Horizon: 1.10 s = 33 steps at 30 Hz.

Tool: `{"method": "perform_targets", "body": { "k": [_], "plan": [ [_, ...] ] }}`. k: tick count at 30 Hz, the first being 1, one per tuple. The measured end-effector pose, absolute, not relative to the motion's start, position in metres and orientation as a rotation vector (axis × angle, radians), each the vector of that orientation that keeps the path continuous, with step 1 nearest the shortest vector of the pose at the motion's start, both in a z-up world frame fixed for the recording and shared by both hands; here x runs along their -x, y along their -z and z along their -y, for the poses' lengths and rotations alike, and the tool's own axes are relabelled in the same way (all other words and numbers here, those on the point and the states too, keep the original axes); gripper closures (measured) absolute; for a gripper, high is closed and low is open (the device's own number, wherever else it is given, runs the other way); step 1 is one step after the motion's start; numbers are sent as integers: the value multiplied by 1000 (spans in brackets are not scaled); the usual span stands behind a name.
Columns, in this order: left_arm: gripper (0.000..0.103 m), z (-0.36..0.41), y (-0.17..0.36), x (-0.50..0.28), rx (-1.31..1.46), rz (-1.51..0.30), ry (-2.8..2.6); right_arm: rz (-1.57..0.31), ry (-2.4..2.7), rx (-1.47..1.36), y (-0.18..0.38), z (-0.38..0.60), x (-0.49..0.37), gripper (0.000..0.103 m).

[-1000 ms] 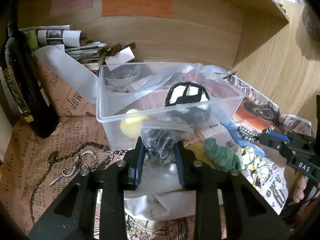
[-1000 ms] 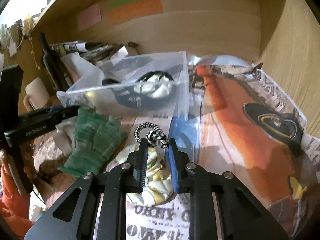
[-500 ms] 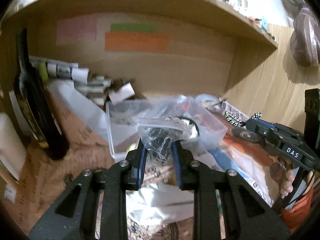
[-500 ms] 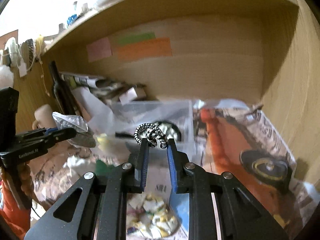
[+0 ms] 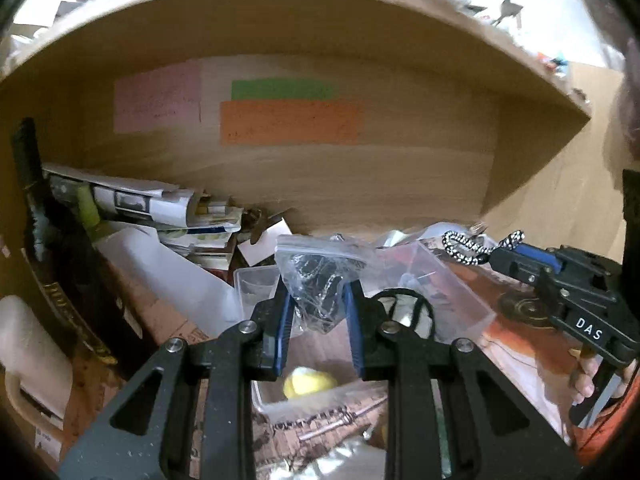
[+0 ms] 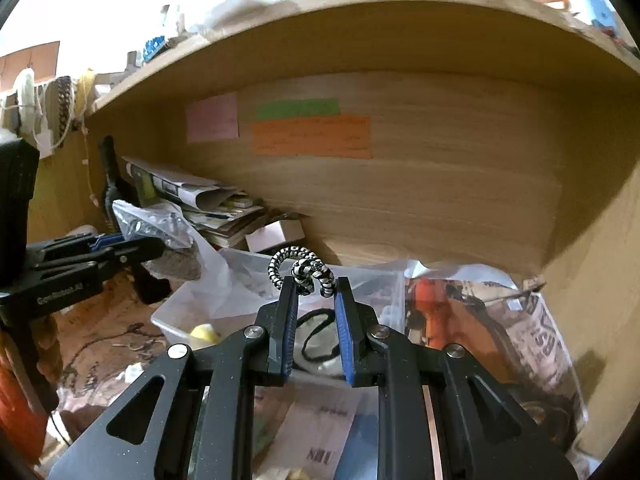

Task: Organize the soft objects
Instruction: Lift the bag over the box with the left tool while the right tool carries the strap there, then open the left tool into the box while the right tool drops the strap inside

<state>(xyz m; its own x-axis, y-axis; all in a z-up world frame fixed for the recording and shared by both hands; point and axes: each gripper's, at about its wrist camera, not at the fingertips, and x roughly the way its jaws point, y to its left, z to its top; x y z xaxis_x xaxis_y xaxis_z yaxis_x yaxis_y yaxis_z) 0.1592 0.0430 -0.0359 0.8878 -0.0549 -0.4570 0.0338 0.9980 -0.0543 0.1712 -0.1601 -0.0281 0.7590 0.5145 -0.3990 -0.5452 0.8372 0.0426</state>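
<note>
My left gripper is shut on a clear zip bag with dark chain-like items inside, held above the clear plastic bin. It also shows in the right wrist view. My right gripper is shut on a black-and-white braided cord, held above the same bin; the cord shows in the left wrist view. The bin holds a yellow ball and a black-and-white cloth item.
A dark bottle stands at the left. Stacked papers and magazines lie against the wooden back wall with coloured notes. Newspaper sheets cover the desk. The shelf side wall is close on the right.
Both grippers have risen and tilted up, carrying the bag and the cord from desk level to above the bin. The green glove and patterned cloth have dropped out of view.
</note>
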Motion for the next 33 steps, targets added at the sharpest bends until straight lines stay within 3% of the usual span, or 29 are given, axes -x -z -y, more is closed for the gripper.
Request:
{"method": "perform_targets", "body": {
  "k": [15,25,27,33],
  "plan": [
    [78,-43,87,-238,9,-664,-3,-606,-566,155,76,128,-231,86],
    [78,-33,103,-243,-32,-721,29,-717,-547,196,98,124,-248,86],
    [75,-32,102,-243,-38,-724,35,-729,-550,197,98,125,-250,85],
    [55,-29,94,-232,-37,-705,43,-727,-551,197,93,126,-245,66]
  ]
}}
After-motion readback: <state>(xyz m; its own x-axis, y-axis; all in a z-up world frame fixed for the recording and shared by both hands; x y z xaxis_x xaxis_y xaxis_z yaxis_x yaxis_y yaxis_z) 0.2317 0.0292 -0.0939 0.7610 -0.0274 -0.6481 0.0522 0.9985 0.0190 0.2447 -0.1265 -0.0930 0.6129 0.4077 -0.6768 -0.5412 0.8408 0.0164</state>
